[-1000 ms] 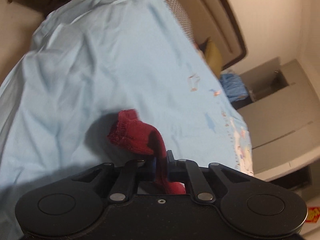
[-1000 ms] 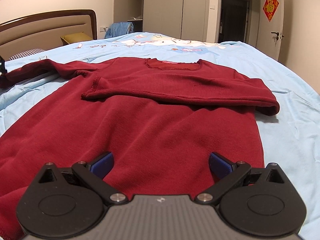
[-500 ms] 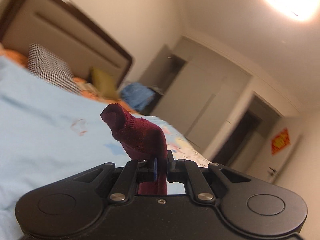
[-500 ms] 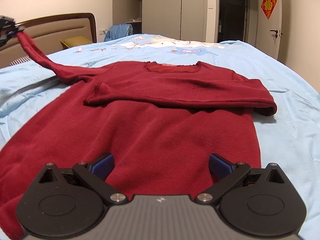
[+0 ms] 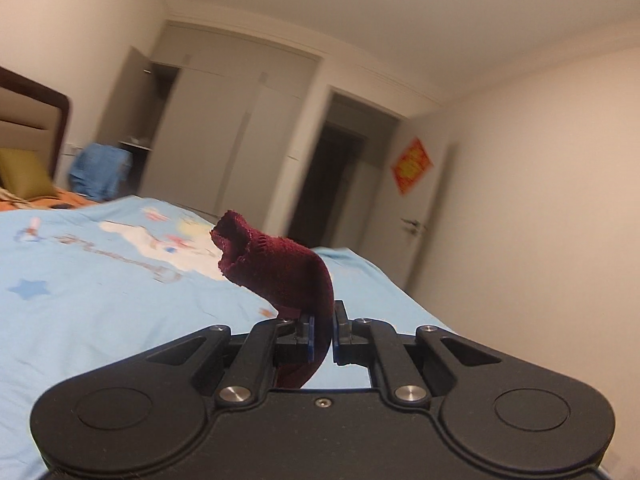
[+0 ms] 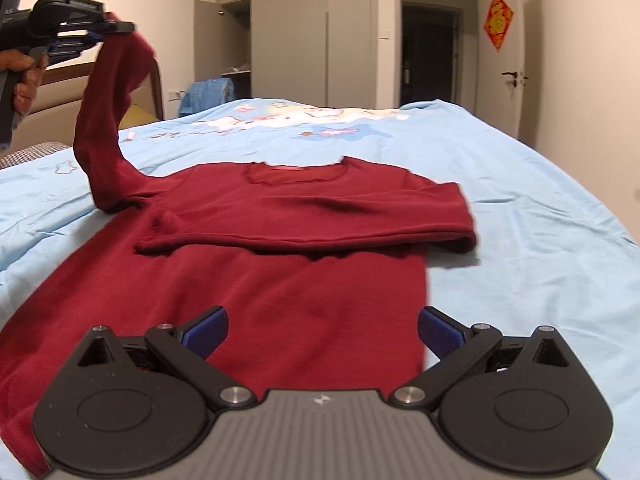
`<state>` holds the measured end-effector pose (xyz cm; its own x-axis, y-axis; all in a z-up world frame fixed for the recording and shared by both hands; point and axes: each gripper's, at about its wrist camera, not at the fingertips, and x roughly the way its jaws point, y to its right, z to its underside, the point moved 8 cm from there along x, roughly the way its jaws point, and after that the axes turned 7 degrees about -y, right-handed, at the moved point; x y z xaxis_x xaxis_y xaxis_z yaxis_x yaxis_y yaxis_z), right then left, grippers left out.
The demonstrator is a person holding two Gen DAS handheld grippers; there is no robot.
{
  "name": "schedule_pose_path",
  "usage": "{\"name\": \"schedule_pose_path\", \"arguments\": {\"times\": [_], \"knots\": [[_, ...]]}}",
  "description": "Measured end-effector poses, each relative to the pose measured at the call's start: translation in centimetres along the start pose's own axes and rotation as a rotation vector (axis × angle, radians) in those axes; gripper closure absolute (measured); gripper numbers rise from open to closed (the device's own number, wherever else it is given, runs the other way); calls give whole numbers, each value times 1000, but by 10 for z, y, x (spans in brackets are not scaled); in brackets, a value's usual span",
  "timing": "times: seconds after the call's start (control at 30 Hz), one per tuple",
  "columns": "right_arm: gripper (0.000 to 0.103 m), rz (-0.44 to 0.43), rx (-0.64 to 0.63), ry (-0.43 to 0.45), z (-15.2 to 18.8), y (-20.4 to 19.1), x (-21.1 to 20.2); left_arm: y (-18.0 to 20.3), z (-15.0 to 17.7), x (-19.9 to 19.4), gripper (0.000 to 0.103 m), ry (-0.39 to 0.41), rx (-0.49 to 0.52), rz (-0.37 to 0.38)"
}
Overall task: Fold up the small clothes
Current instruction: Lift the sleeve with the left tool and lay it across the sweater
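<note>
The left gripper (image 5: 323, 338) clenches the cuff (image 5: 256, 252) between its fingers, lifting that sleeve (image 6: 108, 120) clear to fold over the sweater (image 6: 260, 280). The sweater lies flat on the bed (image 6: 520, 208) just ahead of the right gripper (image 6: 322, 330), whose spread fingers hold nothing.

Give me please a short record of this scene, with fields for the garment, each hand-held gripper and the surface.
garment: dark red sweater, body flat, one sleeve folded across chest
left hand-held gripper: shut on other sleeve's cuff, raised above bed
right hand-held gripper: open, holding nothing, over sweater's lower part
surface: light blue bedsheet
</note>
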<state>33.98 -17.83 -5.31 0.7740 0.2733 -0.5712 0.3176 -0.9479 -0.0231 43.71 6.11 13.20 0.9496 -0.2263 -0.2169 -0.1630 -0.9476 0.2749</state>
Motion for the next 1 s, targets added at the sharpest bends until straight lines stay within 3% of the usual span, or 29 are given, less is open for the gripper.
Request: {"name": "schedule_pose_path", "arguments": {"times": [0.23, 0.43, 0.6, 0.7, 0.87, 1.0], "knots": [[0, 72, 45, -18, 15, 34, -13, 64, 82, 68, 96, -192, 136, 110], [0, 125, 93, -38, 30, 59, -22, 82, 154, 102, 95, -356, 230, 134], [0, 147, 131, -56, 41, 70, -26, 81, 179, 111, 89, -430, 223, 165], [0, 153, 144, -60, 45, 72, -26, 84, 187, 110, 75, -453, 215, 196], [0, 154, 139, -61, 45, 69, -26, 83, 194, 104, 36, -481, 188, 238], [0, 151, 135, -57, 43, 66, -26, 59, 186, 77, 18, -465, 120, 203]]}}
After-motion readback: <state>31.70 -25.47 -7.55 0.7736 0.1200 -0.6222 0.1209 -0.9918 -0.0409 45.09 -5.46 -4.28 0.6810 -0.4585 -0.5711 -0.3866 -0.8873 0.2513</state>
